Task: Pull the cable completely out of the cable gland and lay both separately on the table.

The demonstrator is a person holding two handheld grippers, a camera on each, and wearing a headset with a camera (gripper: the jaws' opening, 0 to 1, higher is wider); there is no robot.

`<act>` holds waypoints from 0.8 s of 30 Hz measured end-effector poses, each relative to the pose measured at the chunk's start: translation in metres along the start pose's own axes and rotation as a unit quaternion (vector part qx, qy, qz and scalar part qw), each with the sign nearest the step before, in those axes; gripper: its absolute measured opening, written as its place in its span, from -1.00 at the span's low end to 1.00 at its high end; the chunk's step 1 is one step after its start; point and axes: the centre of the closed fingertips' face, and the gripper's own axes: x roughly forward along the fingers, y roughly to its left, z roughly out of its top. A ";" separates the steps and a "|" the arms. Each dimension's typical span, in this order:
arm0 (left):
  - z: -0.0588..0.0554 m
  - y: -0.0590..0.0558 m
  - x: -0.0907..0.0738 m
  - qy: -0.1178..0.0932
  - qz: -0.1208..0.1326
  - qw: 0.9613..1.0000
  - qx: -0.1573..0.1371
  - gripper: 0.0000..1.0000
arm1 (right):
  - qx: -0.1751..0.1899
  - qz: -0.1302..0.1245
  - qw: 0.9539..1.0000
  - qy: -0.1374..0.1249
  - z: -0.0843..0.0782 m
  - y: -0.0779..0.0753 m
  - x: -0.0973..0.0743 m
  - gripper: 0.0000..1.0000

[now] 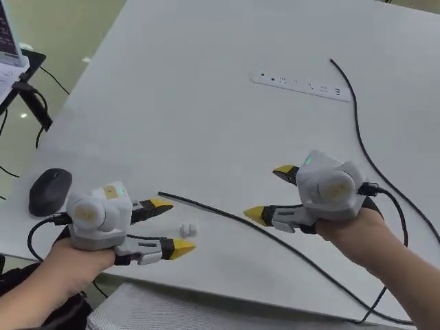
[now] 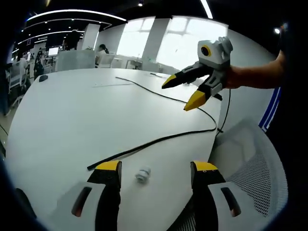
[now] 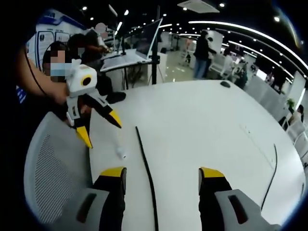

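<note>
The gland (image 1: pixel 187 229), a small white piece, lies on the table (image 1: pixel 206 124) in the lower left of the head view. It is near the front edge and apart from the cable (image 1: pixel 227 214). The cable's free end stops just up and left of it, and the black line runs off to the lower right. In the left gripper view the gland (image 2: pixel 143 173) sits low between that gripper's own jaws, with the cable (image 2: pixel 159 140) crossing above it. In the right gripper view the gland (image 3: pixel 121 154) lies left of the cable (image 3: pixel 144 163).

The left gripper (image 1: pixel 172 225) hangs around the gland with its jaws spread wide, gripping nothing. The right gripper (image 1: pixel 269 192) hovers over the cable's middle, also wide and empty. Judging by this, the two parts are already separated.

What could go wrong from here is that the gland gets knocked. A yellow tip brushing it could send it over the near edge toward the chair (image 1: pixel 137 309) (it looks light and round enough to roll). A jaw or gripper cord catching the cable could also drag its end back against the gland.

Count: one gland, one cable, two grippers. Further out are one mouse (image 1: pixel 49 191) at the left, one power strip (image 1: pixel 300 85) at the upper right, and one other black lead (image 1: pixel 357 130) down the right side.
</note>
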 end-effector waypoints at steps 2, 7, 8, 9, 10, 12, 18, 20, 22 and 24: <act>0.003 -0.002 -0.003 -0.001 0.002 1.000 -0.005 0.25 | 0.013 -0.005 1.000 -0.014 -0.002 -0.002 -0.012 0.30; 0.013 -0.010 -0.016 -0.005 0.009 1.000 -0.009 0.38 | 0.076 -0.033 0.995 -0.062 -0.012 -0.006 -0.050 0.43; 0.014 -0.010 -0.018 -0.007 0.011 1.000 -0.010 0.40 | 0.085 -0.036 0.993 -0.070 -0.013 -0.007 -0.054 0.46; 0.016 -0.010 -0.021 -0.011 0.013 1.000 -0.010 0.41 | 0.094 -0.040 0.992 -0.074 -0.016 -0.007 -0.059 0.48; 0.018 -0.012 -0.024 -0.013 0.015 1.000 -0.013 0.43 | 0.108 -0.045 0.990 -0.081 -0.020 -0.006 -0.065 0.51; 0.020 -0.013 -0.028 -0.014 0.020 1.000 -0.013 0.49 | 0.119 -0.046 0.988 -0.087 -0.027 -0.004 -0.073 0.54; 0.028 -0.014 -0.039 -0.035 0.047 0.998 -0.012 0.56 | 0.147 -0.051 0.983 -0.099 -0.048 0.008 -0.093 0.69; 0.027 -0.015 -0.044 -0.038 0.055 0.998 -0.014 0.58 | 0.150 -0.054 0.982 -0.101 -0.053 0.012 -0.099 0.74; 0.025 -0.018 -0.048 -0.041 0.058 0.997 -0.015 0.63 | 0.161 -0.057 0.980 -0.104 -0.057 0.015 -0.106 0.76; 0.021 -0.023 -0.051 -0.037 0.058 0.997 -0.019 0.66 | 0.167 -0.057 0.978 -0.110 -0.060 0.018 -0.111 0.82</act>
